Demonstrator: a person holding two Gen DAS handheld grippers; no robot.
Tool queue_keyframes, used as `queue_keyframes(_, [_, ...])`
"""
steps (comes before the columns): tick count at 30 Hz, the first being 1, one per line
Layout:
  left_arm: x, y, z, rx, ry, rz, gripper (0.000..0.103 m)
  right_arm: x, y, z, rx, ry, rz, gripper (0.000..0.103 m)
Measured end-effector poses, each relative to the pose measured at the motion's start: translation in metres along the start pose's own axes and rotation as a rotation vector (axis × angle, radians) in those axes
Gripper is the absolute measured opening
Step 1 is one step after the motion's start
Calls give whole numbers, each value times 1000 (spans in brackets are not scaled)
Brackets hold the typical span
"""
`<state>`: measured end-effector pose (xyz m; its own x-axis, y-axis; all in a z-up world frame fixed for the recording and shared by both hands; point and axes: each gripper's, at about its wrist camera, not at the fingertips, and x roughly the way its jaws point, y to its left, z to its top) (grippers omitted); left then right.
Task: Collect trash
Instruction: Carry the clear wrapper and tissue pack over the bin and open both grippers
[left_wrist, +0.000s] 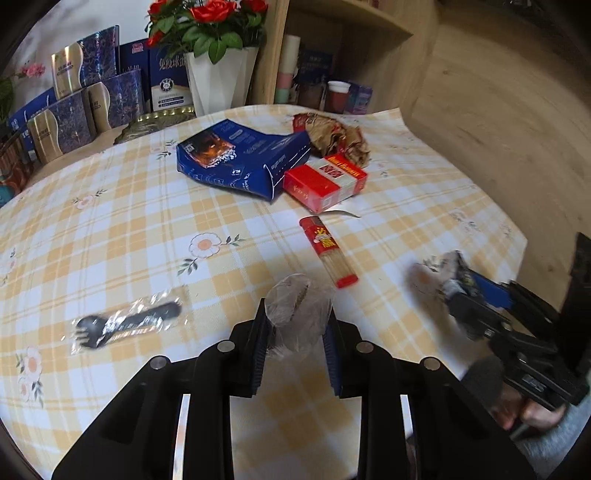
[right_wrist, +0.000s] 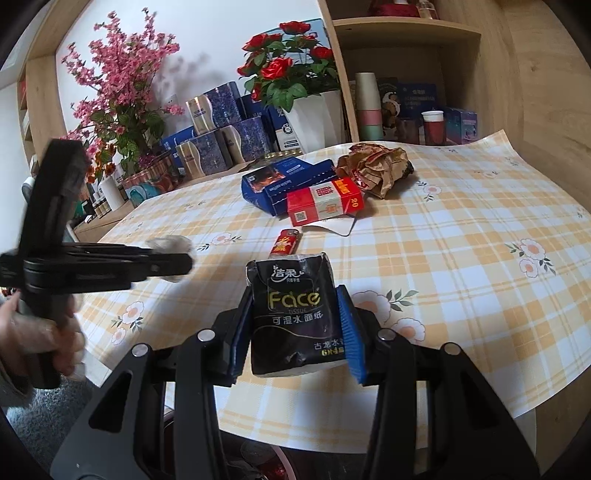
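Trash lies scattered over the counter (left_wrist: 110, 229) with its yellow checked cloth, and we read it from the left. Farthest left in the left wrist view lies a black plastic fork in its clear wrapper (left_wrist: 125, 325). Just right of it, our left tongs (left_wrist: 297, 325) have a crumpled clear plastic wrapper (left_wrist: 299, 314) between their pads; we cannot tell whether they press on it. No earlier picture is given to compare. Beyond the wrapper a red lighter (left_wrist: 328, 251) lies flat. Farther back sit a torn blue carton (left_wrist: 240, 158), a red cigarette pack (left_wrist: 325, 181) touching its right side, and behind both a crumpled brown paper bag (left_wrist: 336, 136).

At the right, our right tongs (right_wrist: 295, 321) are clamped on a black tissue packet (right_wrist: 291, 314), held upright above the counter's near edge. In the left wrist view this packet shows only as a blur. A white vase of red roses (left_wrist: 218, 74) stands at the back.
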<state>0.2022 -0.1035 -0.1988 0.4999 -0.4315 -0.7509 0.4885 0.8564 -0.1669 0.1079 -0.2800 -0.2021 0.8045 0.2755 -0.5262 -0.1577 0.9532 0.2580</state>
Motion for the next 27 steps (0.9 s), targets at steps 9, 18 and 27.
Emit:
queue_keyframes(9, [-68,-3,-56,-26,-15,-86,27,-33,35,-11,-51,14,44,45])
queue_keyframes(18, [-96,-13,-135,-18,47,-78,27,-65,74,-31,-106,40,98,45])
queue_keyframes(27, [-97,-18,-172,9,67,-23,28,-70,88,-52,-109,69,110,45])
